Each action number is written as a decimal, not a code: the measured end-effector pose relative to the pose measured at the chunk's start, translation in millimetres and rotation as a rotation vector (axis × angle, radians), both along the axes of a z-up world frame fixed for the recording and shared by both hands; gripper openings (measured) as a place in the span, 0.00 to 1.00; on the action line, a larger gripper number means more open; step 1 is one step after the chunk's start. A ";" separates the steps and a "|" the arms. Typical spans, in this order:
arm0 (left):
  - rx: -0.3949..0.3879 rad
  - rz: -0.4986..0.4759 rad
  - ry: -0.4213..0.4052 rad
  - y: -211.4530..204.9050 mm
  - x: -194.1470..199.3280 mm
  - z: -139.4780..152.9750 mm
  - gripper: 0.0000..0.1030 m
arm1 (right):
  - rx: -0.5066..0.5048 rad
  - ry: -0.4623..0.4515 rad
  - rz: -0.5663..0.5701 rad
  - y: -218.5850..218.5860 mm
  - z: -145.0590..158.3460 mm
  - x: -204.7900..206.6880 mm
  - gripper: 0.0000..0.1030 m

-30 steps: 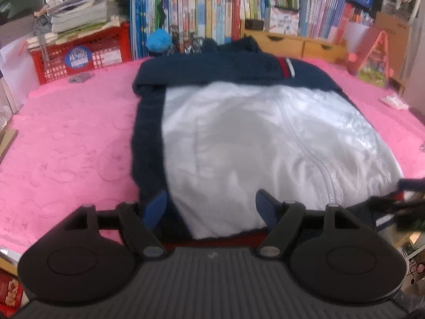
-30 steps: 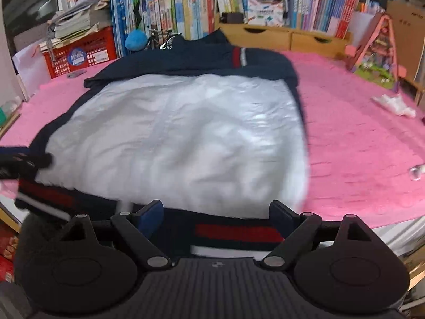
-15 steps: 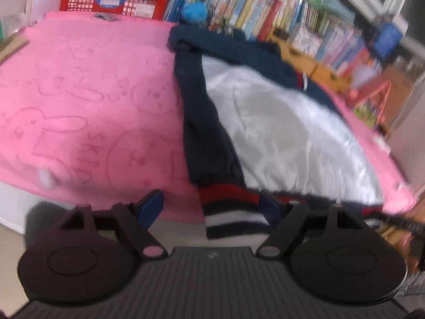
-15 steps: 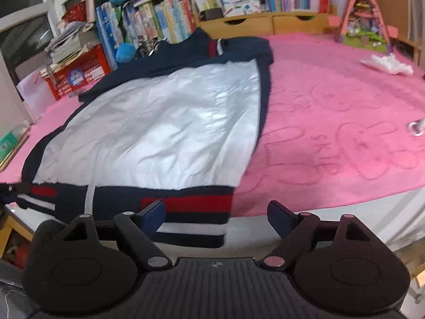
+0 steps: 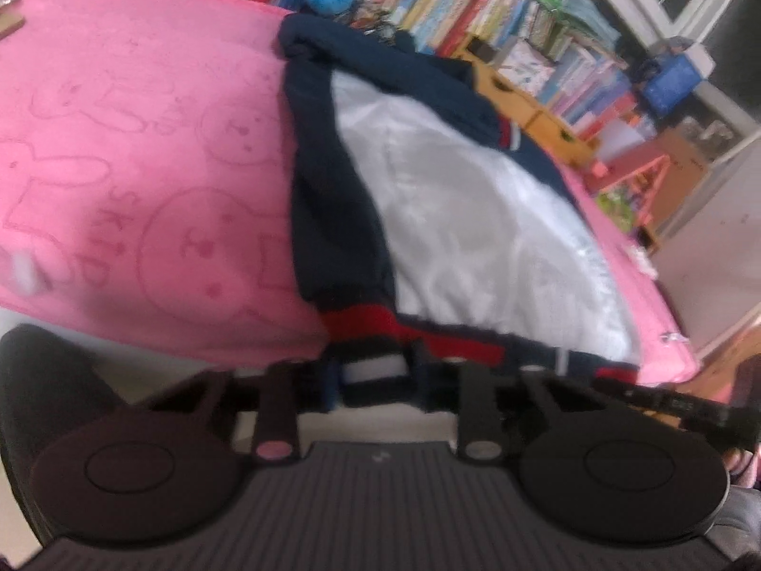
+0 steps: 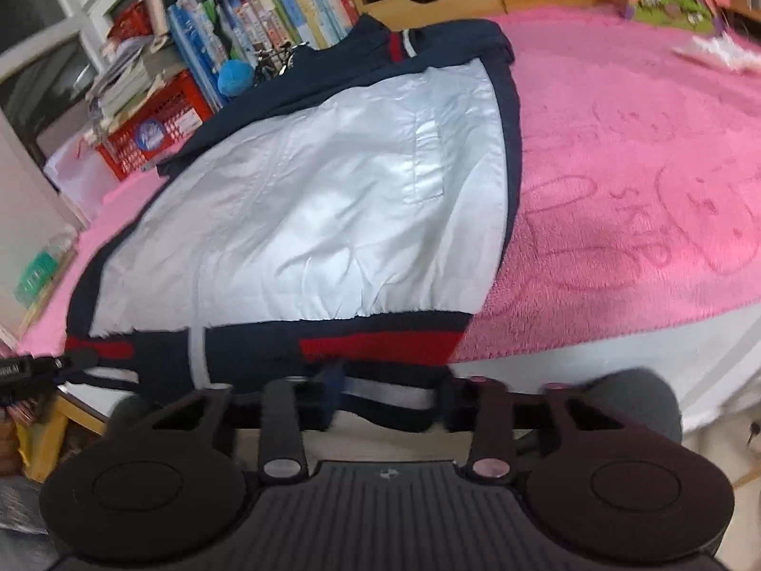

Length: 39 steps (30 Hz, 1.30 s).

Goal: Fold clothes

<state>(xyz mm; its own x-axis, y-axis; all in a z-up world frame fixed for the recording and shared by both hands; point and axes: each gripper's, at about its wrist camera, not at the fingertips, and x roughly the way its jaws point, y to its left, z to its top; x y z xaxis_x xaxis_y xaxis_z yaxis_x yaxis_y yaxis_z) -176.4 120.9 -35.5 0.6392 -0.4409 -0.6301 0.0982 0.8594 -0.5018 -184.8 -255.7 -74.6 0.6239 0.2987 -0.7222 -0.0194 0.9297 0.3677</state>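
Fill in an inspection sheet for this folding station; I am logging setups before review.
Surface: pink blanket with rabbit drawings.
Job's things: navy jacket lying flat, white lining up, striped hem over the near edge.
Clutter: white wrapper on the blanket.
Grippers: left gripper and right gripper, jaws closing with the hem between them.
Cables: nothing seen.
Surroundings: bookshelf, red crate, blue plush.
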 end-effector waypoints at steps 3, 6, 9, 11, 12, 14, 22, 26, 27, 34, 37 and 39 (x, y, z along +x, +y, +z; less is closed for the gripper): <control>-0.019 -0.016 -0.087 -0.8 -2.4 23.8 0.18 | 0.060 -0.047 -0.007 -5.2 19.1 -8.1 0.17; -0.012 -0.032 -0.174 -6.4 4.6 45.1 0.17 | 0.115 -0.119 -0.028 -7.9 38.8 -8.4 0.14; -0.012 -0.029 -0.239 -16.1 25.8 60.2 0.17 | 0.166 -0.168 -0.033 -6.0 54.4 8.3 0.14; -0.022 -0.019 -0.268 -22.2 48.7 67.0 0.17 | 0.177 -0.197 -0.039 -3.2 64.6 26.5 0.14; -0.016 -0.015 -0.281 -24.4 58.4 68.7 0.17 | 0.180 -0.211 -0.041 -2.0 69.4 36.7 0.14; 0.019 -0.003 -0.307 -32.7 84.5 71.8 0.17 | 0.174 -0.237 -0.051 -0.8 77.0 60.1 0.14; 0.138 0.044 -0.284 -40.9 172.9 59.6 0.17 | 0.121 -0.169 -0.114 -5.6 61.2 174.9 0.14; 0.182 0.050 -0.234 -36.0 199.9 43.9 0.18 | 0.075 -0.181 -0.088 -2.0 53.3 196.3 0.18; 0.191 0.053 -0.223 -34.3 204.7 40.2 0.20 | 0.080 -0.228 -0.088 -6.4 57.8 195.1 0.18; 0.096 0.131 -0.236 -2.5 224.3 39.5 0.22 | -0.125 -0.386 -0.060 -28.9 75.4 188.2 0.48; -0.003 0.162 -0.286 16.8 221.0 51.5 0.21 | -0.281 -0.332 0.065 -6.1 59.1 194.3 0.48; 0.038 0.142 -0.314 21.1 213.9 57.7 0.22 | -0.368 -0.312 0.140 10.8 47.7 196.9 0.48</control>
<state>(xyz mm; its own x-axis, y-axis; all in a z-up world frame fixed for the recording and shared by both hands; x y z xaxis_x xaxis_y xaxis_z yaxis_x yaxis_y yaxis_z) 37.5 142.0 22.3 0.8576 -0.3141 -0.4073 0.1212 0.8929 -0.4336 12.1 -244.9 -26.9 0.7993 0.1550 -0.5806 -0.2097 0.9774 -0.0277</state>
